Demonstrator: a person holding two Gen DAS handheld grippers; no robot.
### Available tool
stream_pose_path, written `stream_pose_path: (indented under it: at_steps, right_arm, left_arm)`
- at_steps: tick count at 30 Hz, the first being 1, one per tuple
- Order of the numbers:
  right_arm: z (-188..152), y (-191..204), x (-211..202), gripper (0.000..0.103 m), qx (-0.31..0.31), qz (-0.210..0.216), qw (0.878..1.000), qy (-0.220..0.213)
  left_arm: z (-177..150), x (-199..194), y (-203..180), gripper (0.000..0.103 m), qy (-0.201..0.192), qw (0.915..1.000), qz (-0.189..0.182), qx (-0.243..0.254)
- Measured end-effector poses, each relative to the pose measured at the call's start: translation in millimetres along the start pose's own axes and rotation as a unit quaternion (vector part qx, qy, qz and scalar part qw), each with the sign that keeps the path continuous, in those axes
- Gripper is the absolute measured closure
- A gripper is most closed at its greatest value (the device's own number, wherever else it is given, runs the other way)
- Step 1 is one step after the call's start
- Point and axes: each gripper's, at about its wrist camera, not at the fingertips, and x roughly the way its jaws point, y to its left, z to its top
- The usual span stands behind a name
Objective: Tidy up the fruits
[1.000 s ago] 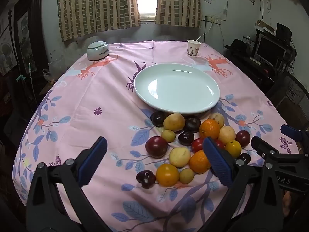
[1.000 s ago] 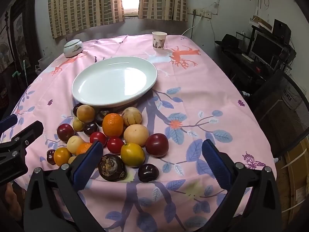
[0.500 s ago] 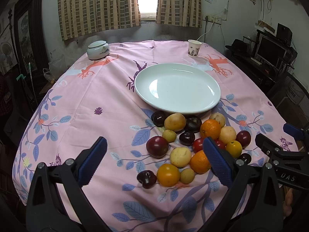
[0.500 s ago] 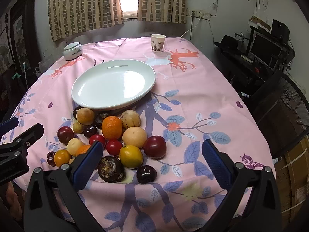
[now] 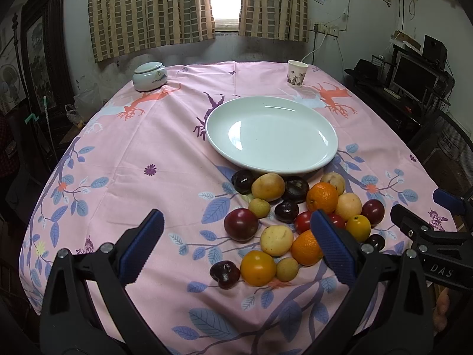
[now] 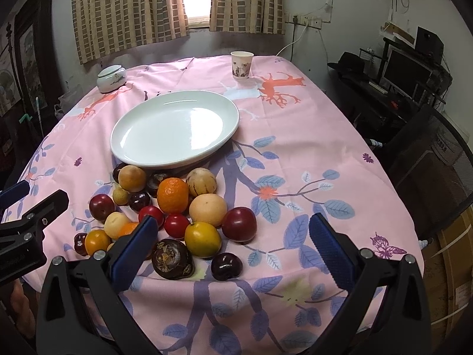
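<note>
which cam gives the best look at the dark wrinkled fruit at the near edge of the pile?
Right wrist view. The dark wrinkled fruit sits in the open just ahead of the right gripper, its ridged skin clear beside the yellow fruit. In the left wrist view it can't be made out; the left gripper's finger covers that side of the pile.

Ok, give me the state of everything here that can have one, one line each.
White plate: empty, upright on the tablecloth.
Fruit pile: on the cloth beside the plate, none on it.
Paper cup: upright; contents not visible.
Lidded jar: lid on.
Left gripper: open, empty.
Right gripper: open, empty.
</note>
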Motion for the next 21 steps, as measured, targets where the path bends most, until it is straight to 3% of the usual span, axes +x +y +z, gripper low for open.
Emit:
stream_pose_path:
  at_steps: [21]
  right_arm:
    - [-1.3,4.3,1.1,0.001,-0.003,0.003,1.0,0.005]
  left_arm:
    - [1.5,2.1,-0.7,0.002,0.002,1.0,0.0,0.0]
